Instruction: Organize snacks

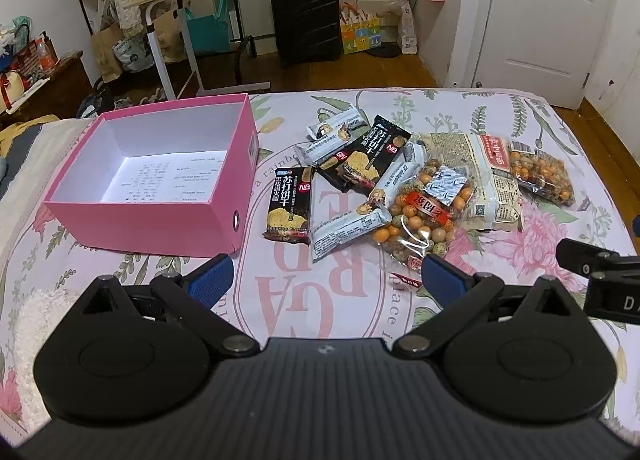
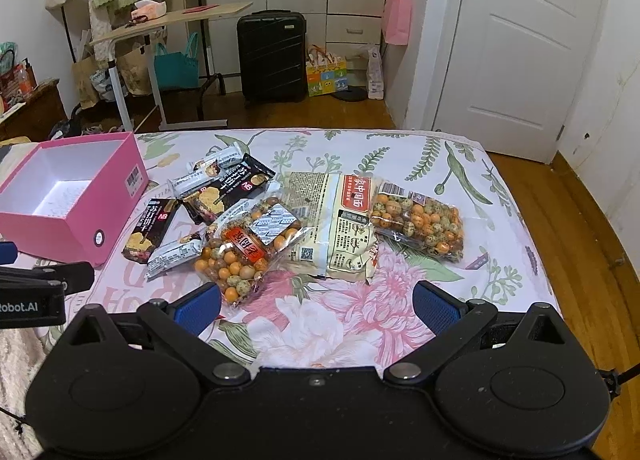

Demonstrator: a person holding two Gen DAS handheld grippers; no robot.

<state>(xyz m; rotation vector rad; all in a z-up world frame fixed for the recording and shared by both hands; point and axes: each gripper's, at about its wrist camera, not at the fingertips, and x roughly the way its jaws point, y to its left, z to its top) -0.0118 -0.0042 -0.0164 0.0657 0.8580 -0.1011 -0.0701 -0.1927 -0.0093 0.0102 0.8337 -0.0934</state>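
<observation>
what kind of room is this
Most likely a bedroom at home: the snacks lie on a floral bedsheet, a black suitcase stands by the cupboards, and tote bags hang near a white door.

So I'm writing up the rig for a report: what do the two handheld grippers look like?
Both match: the left gripper and right gripper have matte black bodies, round pivot discs, silver bolts and ribbed blue finger pads. White lettering marks each one's side. No sleeves or cables show.
</observation>
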